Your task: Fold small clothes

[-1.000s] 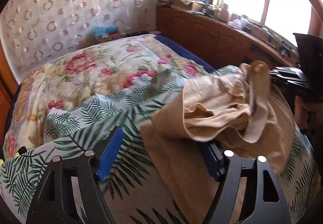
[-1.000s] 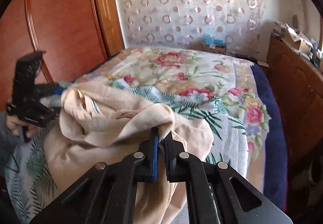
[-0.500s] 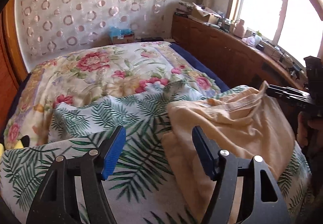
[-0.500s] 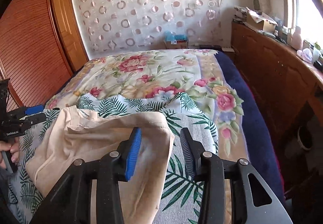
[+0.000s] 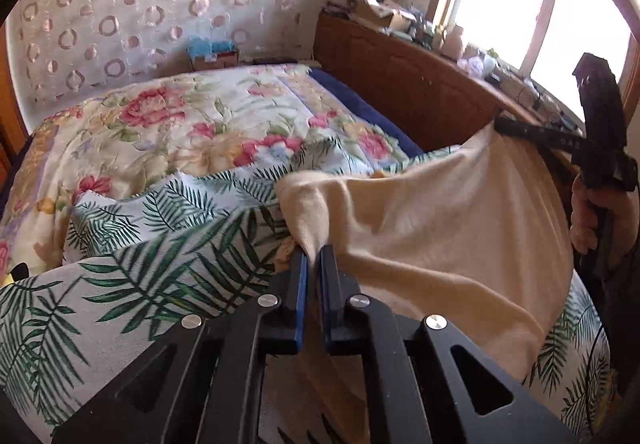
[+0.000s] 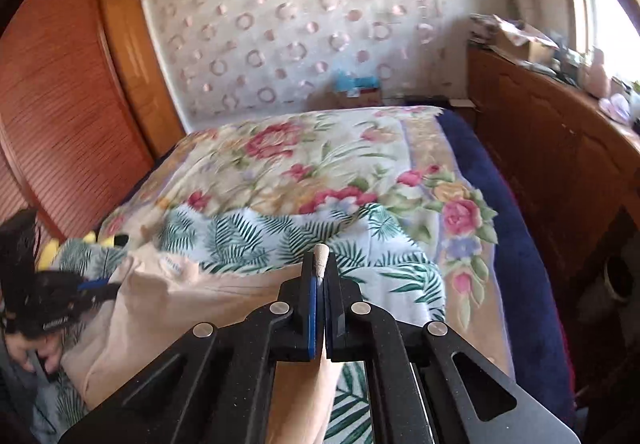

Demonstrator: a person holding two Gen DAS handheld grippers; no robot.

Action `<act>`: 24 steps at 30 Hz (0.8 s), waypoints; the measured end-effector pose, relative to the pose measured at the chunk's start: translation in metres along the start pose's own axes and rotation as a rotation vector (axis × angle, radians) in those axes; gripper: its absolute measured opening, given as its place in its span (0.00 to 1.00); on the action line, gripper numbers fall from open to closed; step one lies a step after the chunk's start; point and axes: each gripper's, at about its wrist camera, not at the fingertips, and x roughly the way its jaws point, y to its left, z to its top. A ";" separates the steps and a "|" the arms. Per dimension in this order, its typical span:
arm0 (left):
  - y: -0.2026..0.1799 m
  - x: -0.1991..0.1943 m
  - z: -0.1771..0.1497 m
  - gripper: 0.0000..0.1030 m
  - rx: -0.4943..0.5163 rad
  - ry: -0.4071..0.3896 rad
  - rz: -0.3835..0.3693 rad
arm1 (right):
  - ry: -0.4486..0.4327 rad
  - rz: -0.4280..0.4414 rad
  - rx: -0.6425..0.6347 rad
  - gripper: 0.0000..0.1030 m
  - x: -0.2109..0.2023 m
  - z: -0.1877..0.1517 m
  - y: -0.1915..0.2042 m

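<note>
A beige garment (image 5: 432,228) hangs stretched between my two grippers above the bed. My left gripper (image 5: 314,260) is shut on one corner of it. My right gripper (image 6: 320,264) is shut on the opposite corner, and a small tip of the cloth pokes out past its jaws. The right gripper also shows at the right of the left wrist view (image 5: 516,126), pinching the cloth's far corner. In the right wrist view the garment (image 6: 168,304) sags to the left toward the left gripper (image 6: 96,288).
The bed carries a palm-leaf sheet (image 5: 132,268) over a floral quilt (image 5: 192,128). A wooden sideboard (image 5: 404,84) with clutter runs along the right under the window. A wooden wardrobe (image 6: 60,116) stands at the left. A yellow and black thing (image 6: 72,244) lies by the bed's left edge.
Both grippers were open half a second ago and have shut on opposite corners of the garment. The cloth, which lay bunched on the bed, is now lifted and spread between them.
</note>
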 end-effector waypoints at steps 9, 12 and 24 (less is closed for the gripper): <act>-0.006 -0.015 0.000 0.07 0.016 -0.020 0.043 | 0.037 -0.055 -0.107 0.32 -0.006 -0.012 0.020; -0.005 -0.017 0.001 0.10 0.034 -0.023 0.065 | 0.037 -0.055 -0.123 0.56 -0.012 -0.009 0.033; 0.007 0.010 -0.005 0.59 -0.020 0.083 -0.020 | 0.177 -0.013 -0.033 0.66 0.008 -0.016 0.014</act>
